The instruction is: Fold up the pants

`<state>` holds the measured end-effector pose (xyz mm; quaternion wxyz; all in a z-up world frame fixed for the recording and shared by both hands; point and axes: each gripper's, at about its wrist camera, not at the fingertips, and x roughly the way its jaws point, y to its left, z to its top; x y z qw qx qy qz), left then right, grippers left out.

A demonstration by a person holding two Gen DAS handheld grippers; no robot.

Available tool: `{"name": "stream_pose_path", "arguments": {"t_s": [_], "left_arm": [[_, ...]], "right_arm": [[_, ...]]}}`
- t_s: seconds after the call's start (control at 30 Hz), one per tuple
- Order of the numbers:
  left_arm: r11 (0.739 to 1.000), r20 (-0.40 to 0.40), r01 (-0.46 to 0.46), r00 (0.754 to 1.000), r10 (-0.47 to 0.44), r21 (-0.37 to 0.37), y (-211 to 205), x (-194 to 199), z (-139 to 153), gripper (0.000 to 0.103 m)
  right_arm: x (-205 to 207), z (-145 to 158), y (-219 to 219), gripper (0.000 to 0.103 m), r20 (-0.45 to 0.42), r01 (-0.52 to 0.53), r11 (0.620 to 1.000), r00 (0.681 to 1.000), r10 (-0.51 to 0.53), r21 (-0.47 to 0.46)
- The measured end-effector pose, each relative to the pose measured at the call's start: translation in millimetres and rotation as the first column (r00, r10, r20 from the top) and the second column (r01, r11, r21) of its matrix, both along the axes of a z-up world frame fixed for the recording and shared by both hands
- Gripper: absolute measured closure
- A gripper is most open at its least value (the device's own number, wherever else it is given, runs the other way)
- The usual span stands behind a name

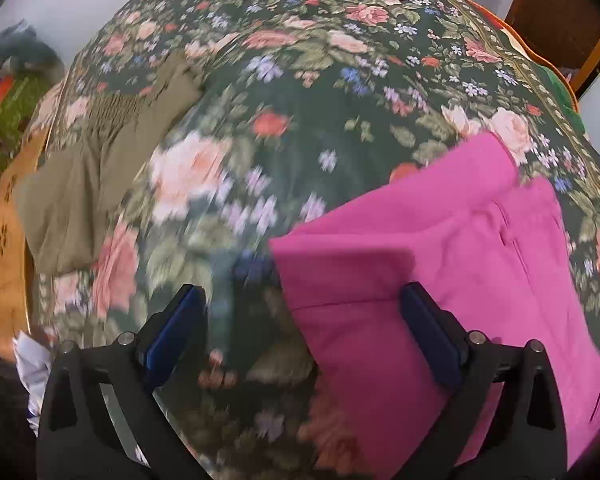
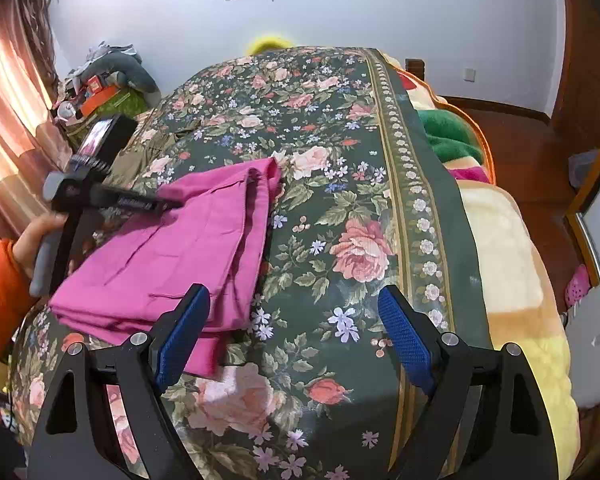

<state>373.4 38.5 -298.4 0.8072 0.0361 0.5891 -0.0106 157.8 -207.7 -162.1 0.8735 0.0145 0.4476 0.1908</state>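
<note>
pants point(image 2: 172, 248), pink and folded, are laid flat on the floral bedspread point(image 2: 340, 184). nothing is gripped: the left gripper point(image 1: 302, 308) is held wide open over their edge, the right gripper point(image 2: 294, 312) open just beside them. olive clothing point(image 1: 96, 168) is seen well apart.

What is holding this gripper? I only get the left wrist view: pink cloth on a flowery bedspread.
Observer: A person's hand, in an orange sleeve, holds the left gripper by its handle.
Operator: Are the pants folded?
Observer: From the right wrist view, the pink pants lie in stacked layers, so at least partly.
Operator: Where is the other gripper?
Observer: The right gripper is open above the bedspread, at the pants' right edge, gripping nothing.
</note>
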Motion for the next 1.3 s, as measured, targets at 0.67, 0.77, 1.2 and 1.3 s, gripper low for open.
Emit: {"name": "stream_pose_path", "arguments": {"t_s": [0.67, 0.77, 1.2, 1.3], "left_arm": [[0.993, 0.064, -0.073, 0.995, 0.080, -0.098, 41, -130, 46, 0.002], [0.990, 0.077, -0.084, 0.993, 0.093, -0.115, 42, -142, 51, 0.002], [0.985, 0.156, -0.050, 0.985, 0.076, -0.163, 51, -174, 63, 0.065], [0.987, 0.159, -0.058, 0.984, 0.082, -0.147, 52, -178, 60, 0.072]], "right_arm": [[-11, 3, 32, 0.019, 0.002, -0.083, 0.996, 0.997, 0.083, 0.017], [-7, -4, 34, 0.019, -0.032, -0.080, 0.996, 0.996, 0.082, 0.046], [-5, -23, 57, 0.052, -0.105, -0.166, 0.985, 0.980, 0.169, 0.039], [-8, -24, 60, 0.066, -0.105, -0.198, 0.980, 0.974, 0.199, 0.024]]}}
